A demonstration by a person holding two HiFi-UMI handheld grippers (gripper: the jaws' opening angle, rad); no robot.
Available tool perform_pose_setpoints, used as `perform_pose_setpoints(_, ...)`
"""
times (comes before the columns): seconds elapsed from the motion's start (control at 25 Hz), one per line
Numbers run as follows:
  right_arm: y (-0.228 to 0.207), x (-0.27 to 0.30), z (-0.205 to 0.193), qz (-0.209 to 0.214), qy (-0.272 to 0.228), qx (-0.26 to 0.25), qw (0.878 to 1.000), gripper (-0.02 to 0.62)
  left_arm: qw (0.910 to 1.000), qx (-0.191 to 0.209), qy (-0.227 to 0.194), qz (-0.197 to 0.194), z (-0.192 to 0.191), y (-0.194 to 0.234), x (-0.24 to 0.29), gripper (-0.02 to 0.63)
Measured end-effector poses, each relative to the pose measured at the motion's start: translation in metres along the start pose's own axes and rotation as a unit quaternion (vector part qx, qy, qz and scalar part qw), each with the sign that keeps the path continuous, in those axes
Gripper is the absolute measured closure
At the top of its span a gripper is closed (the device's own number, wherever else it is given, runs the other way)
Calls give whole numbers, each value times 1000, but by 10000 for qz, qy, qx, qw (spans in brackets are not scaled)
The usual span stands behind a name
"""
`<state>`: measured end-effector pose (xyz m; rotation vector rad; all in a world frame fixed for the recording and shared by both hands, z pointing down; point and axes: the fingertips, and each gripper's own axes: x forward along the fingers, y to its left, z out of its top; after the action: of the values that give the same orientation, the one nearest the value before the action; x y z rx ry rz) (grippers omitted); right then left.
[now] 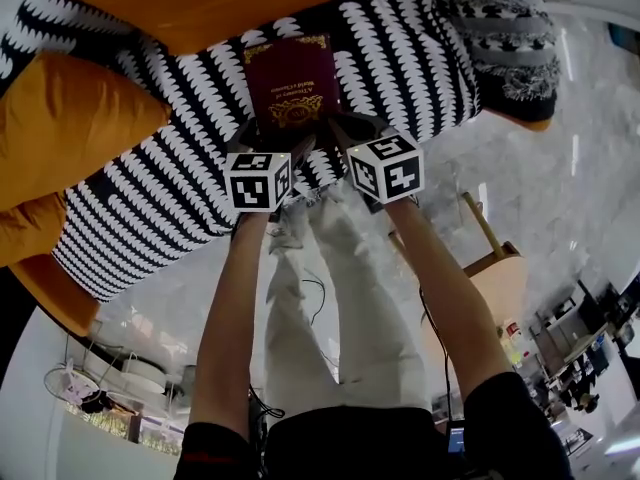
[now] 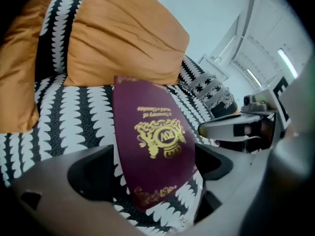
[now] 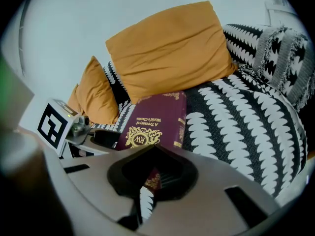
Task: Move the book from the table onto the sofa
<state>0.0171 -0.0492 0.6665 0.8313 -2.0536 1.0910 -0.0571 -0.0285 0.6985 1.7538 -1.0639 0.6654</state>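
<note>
The dark red book (image 1: 292, 83) already lay flat on the black-and-white sofa (image 1: 400, 48), so the big part of the job looked done. Its far end sat right up against the big orange cushion (image 3: 170, 48), and it rested on the seat cloth, not on any surface. The left claw (image 2: 152, 168) was spread wide at the end of the book away from the cushion. One jaw stood on each side of the book and neither one pressed on it, so the book was let go on that side. The right claw (image 3: 155, 149) was closed up tight, with its tips together just over the same end of the book, away from the cushion. It did not seem to hold the book, though a pinch on the cover could not be ruled out. What looked to be left was small: pull both claws back from the cushion and leave the book lying there. Gold words on the cover seemed to say "A Treasury of World's Classics". Under them was a gold crest with the letters "RW". More gold marks ran down the spine, too small to read.
</note>
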Motion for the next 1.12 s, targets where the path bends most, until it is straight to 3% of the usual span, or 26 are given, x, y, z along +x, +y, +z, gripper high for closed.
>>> perform_pose_setpoints(0.12,1,4,-2,25,19,-23,10000,578,9996,62,-44,256,-3,10,-1,83)
perform_pose_setpoints(0.36,-2,-12,-15,35,54,-39,10000,578,9993,5,-194,319,-8,-5,-5,82)
perform_pose_setpoints(0.56,-10,-27,-9,5,-16,-67,10000,578,9993,184,-288,160,3,-22,-8,84)
perform_pose_setpoints(0.72,10,-21,10,-3,-100,-85,9999,578,9995,72,-294,104,10,-2,-27,86)
perform_pose_setpoints(0.92,27,-43,13,-25,-150,1,9999,578,9998,-220,3,-31,5,-10,-54,87)
perform_pose_setpoints(1.12,33,-63,16,22,-451,-95,9989,578,9999,36,-98,-104,16,-28,-63,93)
